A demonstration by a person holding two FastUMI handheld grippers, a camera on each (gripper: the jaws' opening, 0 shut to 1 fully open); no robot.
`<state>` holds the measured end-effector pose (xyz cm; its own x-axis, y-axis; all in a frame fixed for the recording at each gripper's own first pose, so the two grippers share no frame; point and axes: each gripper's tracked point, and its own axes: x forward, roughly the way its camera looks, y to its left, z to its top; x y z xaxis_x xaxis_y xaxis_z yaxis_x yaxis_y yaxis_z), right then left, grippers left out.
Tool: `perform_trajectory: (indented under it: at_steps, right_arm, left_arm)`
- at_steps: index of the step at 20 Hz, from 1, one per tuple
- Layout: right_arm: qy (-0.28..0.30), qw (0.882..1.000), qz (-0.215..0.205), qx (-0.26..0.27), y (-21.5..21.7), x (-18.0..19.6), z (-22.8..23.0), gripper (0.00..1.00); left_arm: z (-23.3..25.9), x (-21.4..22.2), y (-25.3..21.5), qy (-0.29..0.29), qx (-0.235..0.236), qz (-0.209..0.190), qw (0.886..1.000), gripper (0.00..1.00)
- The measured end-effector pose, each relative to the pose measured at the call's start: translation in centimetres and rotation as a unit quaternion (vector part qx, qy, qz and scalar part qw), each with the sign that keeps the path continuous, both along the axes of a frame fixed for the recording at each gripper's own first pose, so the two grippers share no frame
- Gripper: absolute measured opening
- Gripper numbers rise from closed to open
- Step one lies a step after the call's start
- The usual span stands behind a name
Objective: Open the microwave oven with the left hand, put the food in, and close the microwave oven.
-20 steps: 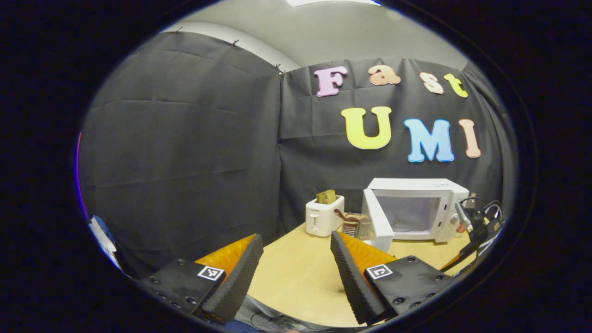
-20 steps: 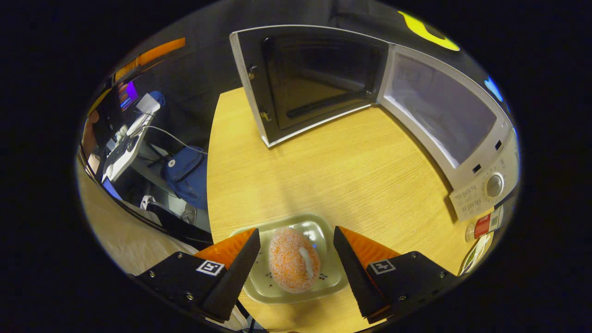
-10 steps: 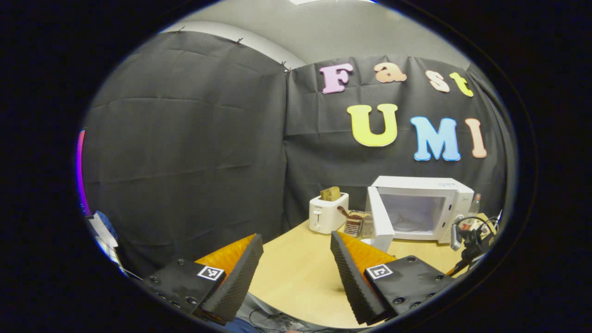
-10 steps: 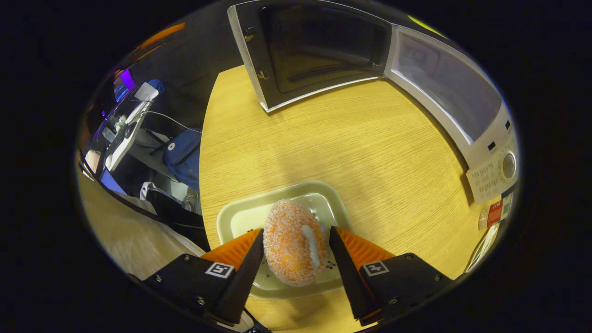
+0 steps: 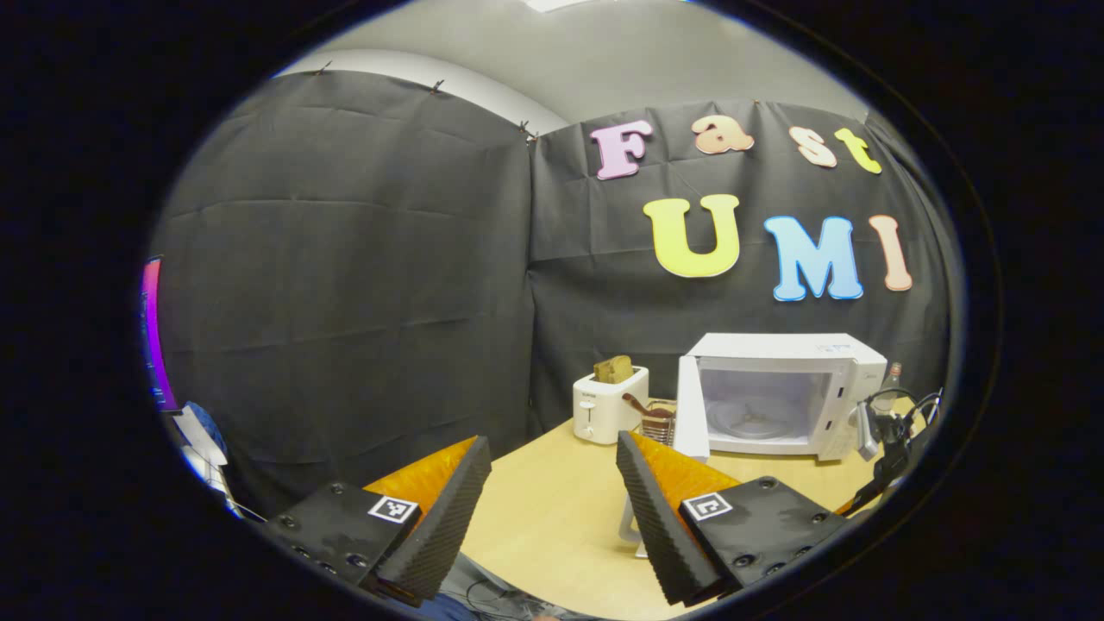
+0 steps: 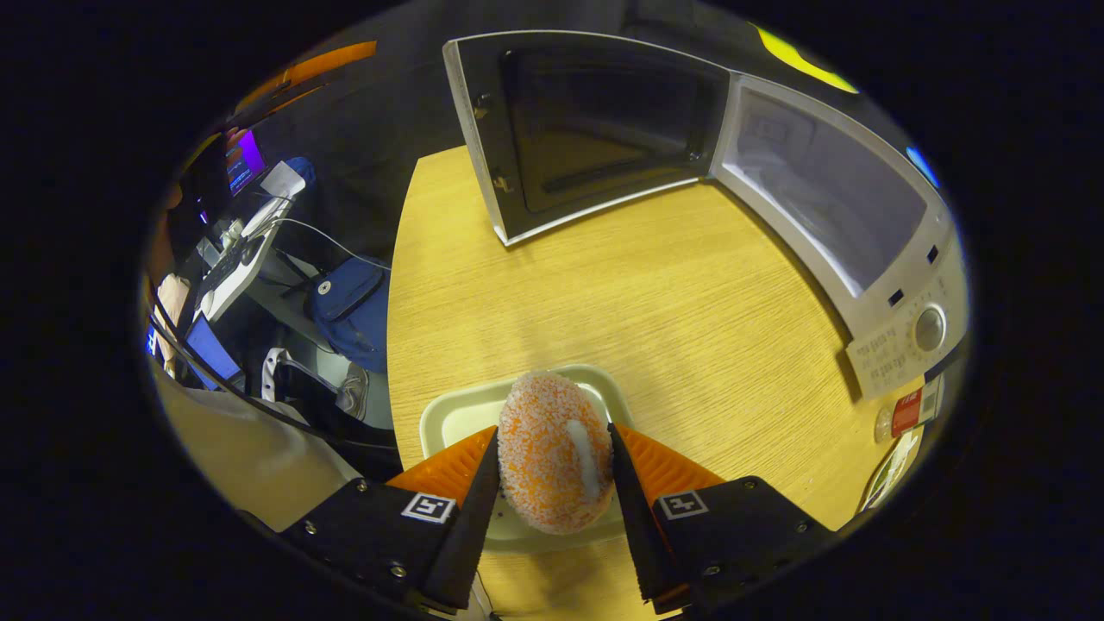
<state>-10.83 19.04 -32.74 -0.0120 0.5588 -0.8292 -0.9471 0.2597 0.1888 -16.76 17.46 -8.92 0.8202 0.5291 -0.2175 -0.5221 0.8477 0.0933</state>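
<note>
An orange, sugar-coated doughnut (image 6: 555, 451) with a white streak stands between the fingers of my right gripper (image 6: 555, 492), which is shut on it, just above a pale square tray (image 6: 457, 416). The white microwave (image 6: 849, 233) stands at the far right with its door (image 6: 595, 129) swung wide open. In the left gripper view the microwave (image 5: 780, 392) sits far off at the back of the table, its cavity showing a glass turntable. My left gripper (image 5: 552, 496) is open over the near table edge, holding nothing. The right gripper (image 5: 884, 431) appears at the right edge.
A white toaster (image 5: 608, 403) with bread and a small wire rack (image 5: 654, 423) stand left of the microwave. A bottle (image 6: 906, 414) stands beside the microwave. Off the wooden table (image 6: 621, 285) on the left are a blue bag (image 6: 349, 302) and a desk with screens.
My right gripper went from open around the doughnut to shut on it and has lifted it slightly off the tray. The left gripper shifted only a little.
</note>
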Motion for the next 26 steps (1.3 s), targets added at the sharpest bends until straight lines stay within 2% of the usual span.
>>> perform_trajectory:
  at_steps: [7,9,10,12,19,23,26]
  right_arm:
    - [-0.065,0.995,-0.059,0.05,4.0,5.7,5.0,0.7]
    - [-0.1,0.991,-0.078,0.051,5.0,8.0,5.7,0.67]
    - [-0.12,0.988,-0.087,0.047,5.3,9.2,5.8,0.71]
    - [-0.147,0.982,-0.107,0.045,6.3,11.0,6.5,0.71]
    - [-0.226,0.962,-0.145,0.057,9.3,18.6,9.3,0.7]
    - [-0.251,0.953,-0.159,0.056,11.1,22.3,8.9,0.71]
    - [-0.277,0.944,-0.173,0.051,12.1,25.5,8.0,0.7]
  left_arm:
    - [0.3,2.7,-0.4,-0.009,-0.007,-0.028,1.0,0.96]
    - [0.7,2.8,0.1,-0.012,-0.005,-0.035,0.999,0.94]
    - [0.5,2.7,0.6,-0.013,-0.004,-0.037,0.999,0.95]
    - [0.5,2.7,1.8,-0.012,-0.004,-0.037,0.999,0.94]
    - [0.2,1.4,6.3,-0.017,-0.006,-0.008,1.0,0.95]
    - [-0.7,-0.2,8.0,-0.007,-0.015,0.014,1.0,0.98]
    - [-0.6,-1.8,9.4,0.0,-0.014,0.034,0.999,0.96]
